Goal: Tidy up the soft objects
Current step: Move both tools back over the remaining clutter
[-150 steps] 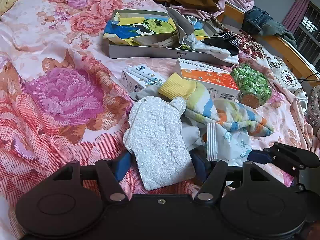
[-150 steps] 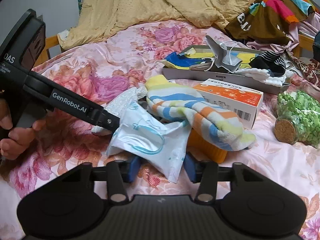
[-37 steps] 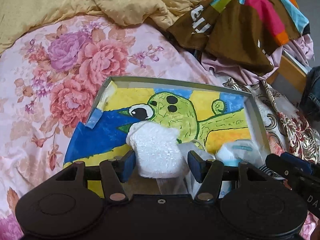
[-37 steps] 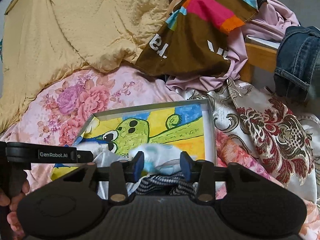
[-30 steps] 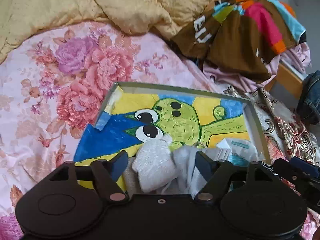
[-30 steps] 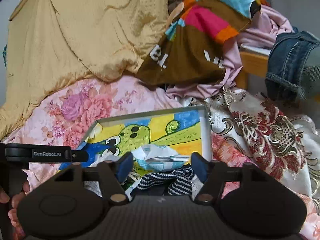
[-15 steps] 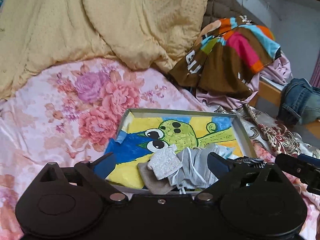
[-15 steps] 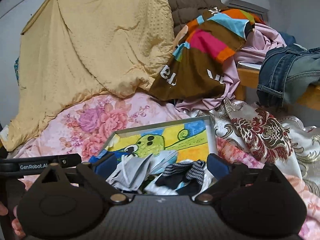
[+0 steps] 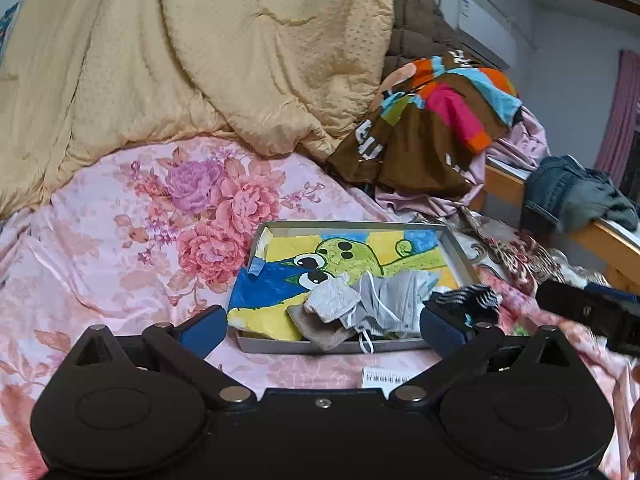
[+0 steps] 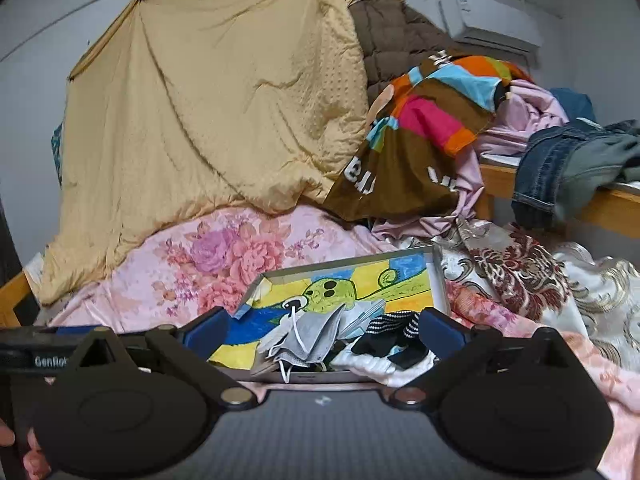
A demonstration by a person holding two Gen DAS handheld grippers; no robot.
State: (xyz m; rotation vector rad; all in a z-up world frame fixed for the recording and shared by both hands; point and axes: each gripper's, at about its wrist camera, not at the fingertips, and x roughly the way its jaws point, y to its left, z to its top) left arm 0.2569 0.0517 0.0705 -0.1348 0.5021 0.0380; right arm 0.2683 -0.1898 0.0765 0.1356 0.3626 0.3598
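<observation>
A shallow grey box (image 9: pixel 352 225) with a green cartoon picture inside lies on the floral bedsheet; it also shows in the right wrist view (image 10: pixel 440 280). Its near end holds a white textured cloth (image 9: pixel 330 298), a grey face mask (image 9: pixel 390 300), a brown sock (image 9: pixel 316 326) and a black-and-white striped sock (image 9: pixel 466 300). In the right wrist view the mask (image 10: pixel 312 338) and striped sock (image 10: pixel 396 334) lie beside a white sock (image 10: pixel 368 362). My left gripper (image 9: pixel 322 326) is open and empty, held above the box's near edge. My right gripper (image 10: pixel 322 330) is open and empty, likewise.
A yellow quilt (image 9: pixel 200 60) is heaped behind the box, with a brown multicoloured garment (image 9: pixel 432 128) and jeans (image 9: pixel 572 196) on a wooden rail at the right. A carton's barcoded edge (image 9: pixel 386 378) lies just in front of the box. The right gripper's body (image 9: pixel 588 312) reaches in from the right.
Both grippers opened wide, dropped the white cloth and the packet into the box, and have pulled back and up from it.
</observation>
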